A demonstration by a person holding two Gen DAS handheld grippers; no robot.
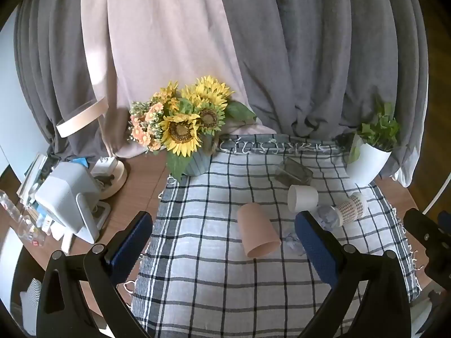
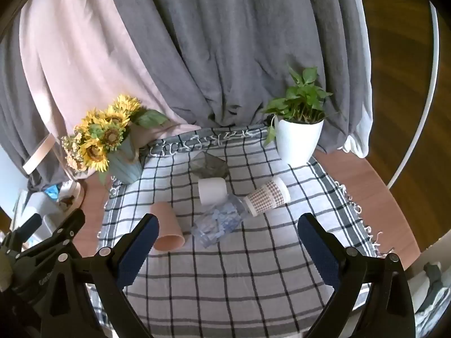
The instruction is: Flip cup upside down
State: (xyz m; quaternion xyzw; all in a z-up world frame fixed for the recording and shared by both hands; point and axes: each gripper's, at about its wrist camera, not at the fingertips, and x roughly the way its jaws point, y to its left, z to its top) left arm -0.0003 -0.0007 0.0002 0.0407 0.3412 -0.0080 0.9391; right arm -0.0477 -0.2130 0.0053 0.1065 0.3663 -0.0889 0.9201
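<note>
Several cups lie on their sides on the checked cloth (image 1: 214, 281). A pink cup (image 1: 257, 233) (image 2: 167, 226) lies with its mouth toward me. A white cup (image 1: 302, 197) (image 2: 212, 191) lies behind it. A checked paper cup with a white lid (image 1: 352, 207) (image 2: 267, 195) and a clear blue-patterned glass (image 2: 221, 222) (image 1: 328, 215) lie to the right. A dark glass (image 1: 293, 172) (image 2: 210, 166) lies further back. My left gripper (image 1: 225, 242) is open and empty, the pink cup just ahead between its fingers. My right gripper (image 2: 228, 242) is open and empty, just short of the clear glass.
A sunflower bouquet in a blue vase (image 1: 186, 129) (image 2: 112, 143) stands at the cloth's back left. A white pot with a green plant (image 1: 369, 160) (image 2: 298, 138) stands at the back right. Clutter and a white device (image 1: 67, 200) sit left on the wooden table. Curtains hang behind.
</note>
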